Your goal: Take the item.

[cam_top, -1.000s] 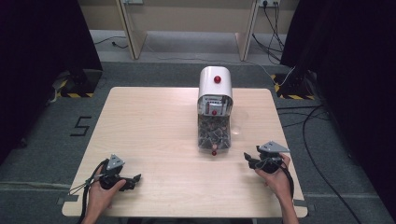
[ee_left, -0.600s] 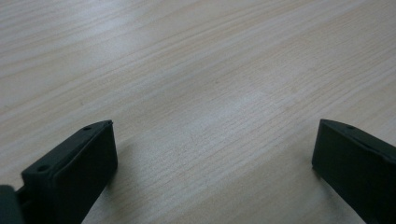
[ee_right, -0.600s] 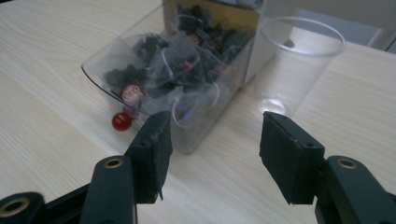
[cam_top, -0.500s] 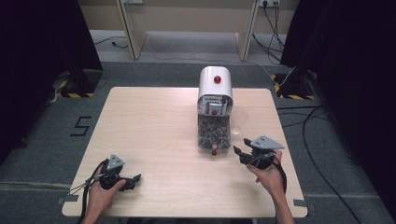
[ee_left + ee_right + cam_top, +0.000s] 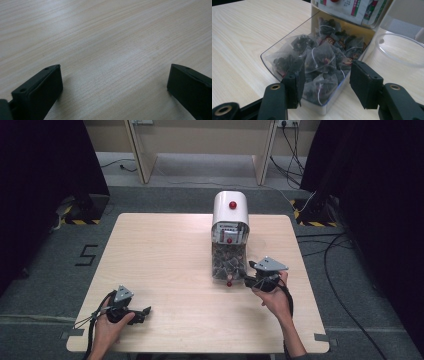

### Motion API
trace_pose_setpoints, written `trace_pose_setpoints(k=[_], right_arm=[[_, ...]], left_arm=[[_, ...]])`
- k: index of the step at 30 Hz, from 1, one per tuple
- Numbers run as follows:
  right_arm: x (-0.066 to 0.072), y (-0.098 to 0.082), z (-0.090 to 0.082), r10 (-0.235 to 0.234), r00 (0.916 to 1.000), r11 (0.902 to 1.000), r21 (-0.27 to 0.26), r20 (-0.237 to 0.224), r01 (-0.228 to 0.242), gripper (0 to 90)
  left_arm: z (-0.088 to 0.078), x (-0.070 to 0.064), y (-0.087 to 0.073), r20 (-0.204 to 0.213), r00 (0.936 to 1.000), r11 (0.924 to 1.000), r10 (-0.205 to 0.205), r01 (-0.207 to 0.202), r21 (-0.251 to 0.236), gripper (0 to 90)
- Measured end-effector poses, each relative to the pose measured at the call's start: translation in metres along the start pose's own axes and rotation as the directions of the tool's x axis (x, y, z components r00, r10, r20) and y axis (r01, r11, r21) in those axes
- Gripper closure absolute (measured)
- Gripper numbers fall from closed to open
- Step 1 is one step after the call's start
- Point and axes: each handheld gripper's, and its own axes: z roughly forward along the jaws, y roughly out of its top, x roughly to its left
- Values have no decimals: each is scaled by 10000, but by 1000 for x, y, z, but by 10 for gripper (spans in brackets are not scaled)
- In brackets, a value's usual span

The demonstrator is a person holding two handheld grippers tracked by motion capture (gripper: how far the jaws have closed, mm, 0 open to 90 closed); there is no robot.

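High view: you are bringing the right gripper (image 5: 248, 280) beside the tea-bag tray (image 5: 228, 265), nothing picked yet | Left gripper view: left gripper (image 5: 113, 82) is idling wide over bare table (image 5: 105, 37) | Right gripper view: jaws, having just narrowed, are standing half-open, empty, tea bags (image 5: 320, 61) just ahead between them.

One overhead camera, two riding close on the tongs

The high view looks forward and down on the whole surface (image 5: 165, 250) from the person's side. The left gripper view sits very near bare wood at 7 o'clock. The right gripper view faces the clear drawer of tea bags (image 5: 317, 62) close up; the high view shares it, at 3 o'clock (image 5: 229, 262).
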Motion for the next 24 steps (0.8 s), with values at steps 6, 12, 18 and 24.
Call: trace_pose_setpoints(k=[6, 12, 18, 24], right_arm=[[-2, 5, 9, 20, 10000, 10000, -49, 28, -20, 467], [-2, 10, 19, -112, 9999, 9999, -42, 33, 112, 475], [-3, 12, 27, -89, 10000, 10000, -14, 42, 89, 474], [-2, 14, 35, -76, 10000, 10000, 8, -53, 76, 474]], left_arm=[[0, 0, 0, 0, 10000, 10000, 7, -7, 0, 0], [0, 0, 0, 0, 10000, 10000, -2, 2, -1, 0], [0, 0, 0, 0, 10000, 10000, -4, 4, 2, 0], [0, 0, 0, 2, 10000, 10000, -2, 2, -1, 0]])
